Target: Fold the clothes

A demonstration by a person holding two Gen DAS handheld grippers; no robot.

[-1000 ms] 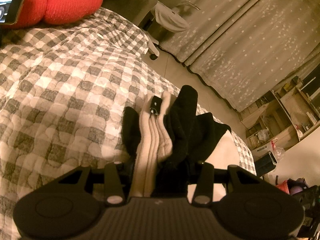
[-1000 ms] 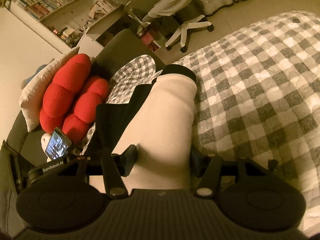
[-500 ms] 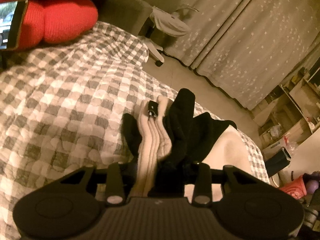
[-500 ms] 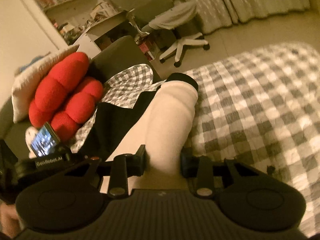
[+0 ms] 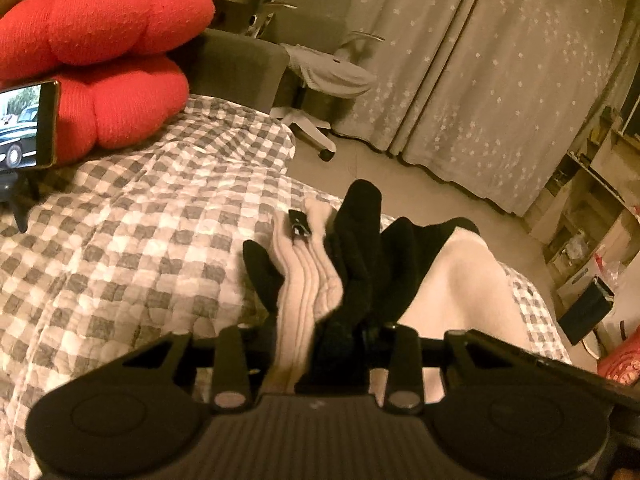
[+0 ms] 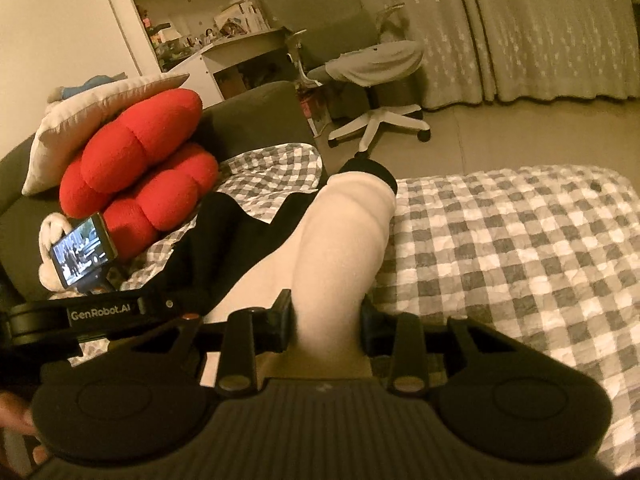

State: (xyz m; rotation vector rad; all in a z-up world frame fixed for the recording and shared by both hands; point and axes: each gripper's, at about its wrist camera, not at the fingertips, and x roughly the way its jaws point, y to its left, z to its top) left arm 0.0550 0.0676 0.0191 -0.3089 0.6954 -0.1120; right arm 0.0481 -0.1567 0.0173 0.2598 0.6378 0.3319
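Left wrist view: left gripper (image 5: 320, 344) clamped on bunched garment (image 5: 316, 276) | right gripper (image 6: 326, 320) clamped on cream sleeve (image 6: 344, 240) | long axis running ahead toward bed (image 6: 500, 248) edge

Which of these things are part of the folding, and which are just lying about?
In the job: black-and-cream garment, left tongs, right tongs, checked quilt.
Lying about: red cushion, phone, office chair, curtains.
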